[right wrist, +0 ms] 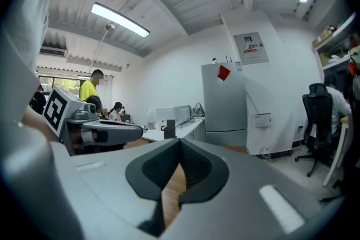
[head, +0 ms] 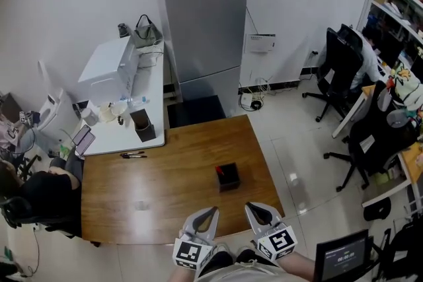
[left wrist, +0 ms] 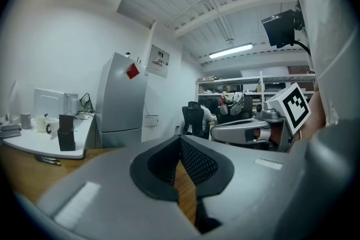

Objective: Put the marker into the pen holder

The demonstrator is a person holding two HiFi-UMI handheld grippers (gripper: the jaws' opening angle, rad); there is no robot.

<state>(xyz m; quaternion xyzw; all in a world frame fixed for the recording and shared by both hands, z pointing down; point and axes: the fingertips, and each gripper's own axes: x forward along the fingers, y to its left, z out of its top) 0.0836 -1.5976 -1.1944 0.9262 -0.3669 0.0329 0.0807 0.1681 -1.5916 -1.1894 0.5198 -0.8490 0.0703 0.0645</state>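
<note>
We hold both grippers low at the near edge of the wooden table (head: 152,195), side by side and just apart. The left gripper (head: 210,213) is clenched: in the left gripper view its jaws meet at the tips with nothing between them, and only table wood shows through the gap below. The right gripper (head: 255,209) is clenched and empty too, as the right gripper view shows.

The pen holder (head: 229,177), a small black box, stands on the table ahead of the grippers and a little apart from them, between their two lines and nearer the right one. A red end shows inside it at its left rim; we take this for the marker (head: 219,171), standing in the holder and touching neither gripper.
</note>
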